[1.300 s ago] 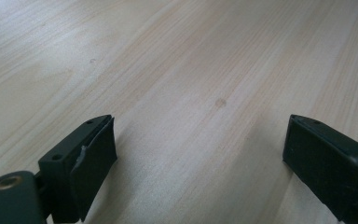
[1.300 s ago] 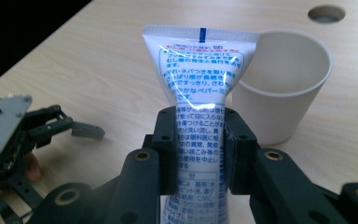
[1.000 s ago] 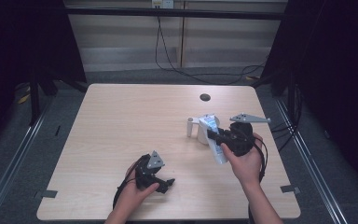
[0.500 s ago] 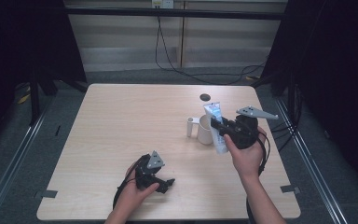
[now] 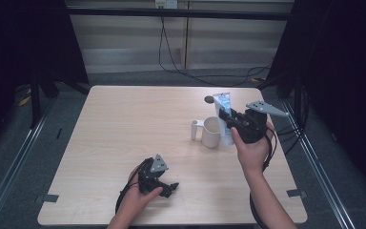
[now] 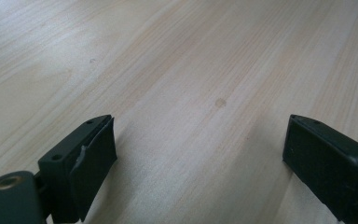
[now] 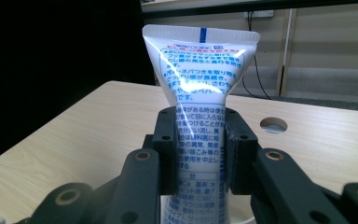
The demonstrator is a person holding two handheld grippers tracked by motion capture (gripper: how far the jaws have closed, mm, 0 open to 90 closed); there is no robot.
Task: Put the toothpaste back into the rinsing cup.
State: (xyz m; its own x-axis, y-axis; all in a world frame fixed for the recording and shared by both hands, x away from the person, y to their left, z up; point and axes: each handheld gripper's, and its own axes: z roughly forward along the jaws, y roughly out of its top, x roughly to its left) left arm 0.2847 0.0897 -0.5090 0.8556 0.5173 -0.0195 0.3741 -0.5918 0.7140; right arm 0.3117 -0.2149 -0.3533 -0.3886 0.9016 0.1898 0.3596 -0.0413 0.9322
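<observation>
Where the high view looks down, one desk (image 5: pixel 124 124) of pale wood grain with rounded corners stands on a grey floor (image 5: pixel 19 157), with one round cable hole (image 5: pixel 209 99) near its far edge. Behind it: a pale panelled wall (image 5: pixel 124 38), dark curtains (image 5: pixel 24 43) at either side, one socket plate (image 5: pixel 166 3) high on the wall, and cables (image 5: pixel 171 52) hanging from it to the floor. Metal rails (image 5: pixel 24 143) run along the floor on both sides of the desk.

Items on or over the desk, counted:

- Mug (image 5: pixel 211 132), one, cream-white, upright, handle turned to the left in the high view, on the right half of the desk.
- Tube (image 7: pixel 200 93), one, white with blue print and a flat crimped end pointing up. It is held upright just beside the mug, on its right in the high view (image 5: pixel 224 114); its lower end cannot be made out, so whether it touches the mug or the desk cannot be told.
- Right hand-held gripper (image 7: pixel 200 149), one, clamped on the tube's middle, a black pad pressed against each side. In the high view (image 5: pixel 238 121) it sits above the person's right hand (image 5: pixel 250 152), grey three-cornered plate on top.
- Left hand-held gripper (image 6: pixel 200 158), one, jaws standing well apart with nothing but bare desk between them. In the high view (image 5: pixel 164 186) it rests low near the front edge of the desk, in the left hand (image 5: pixel 140 198), well apart from the mug and tube.
</observation>
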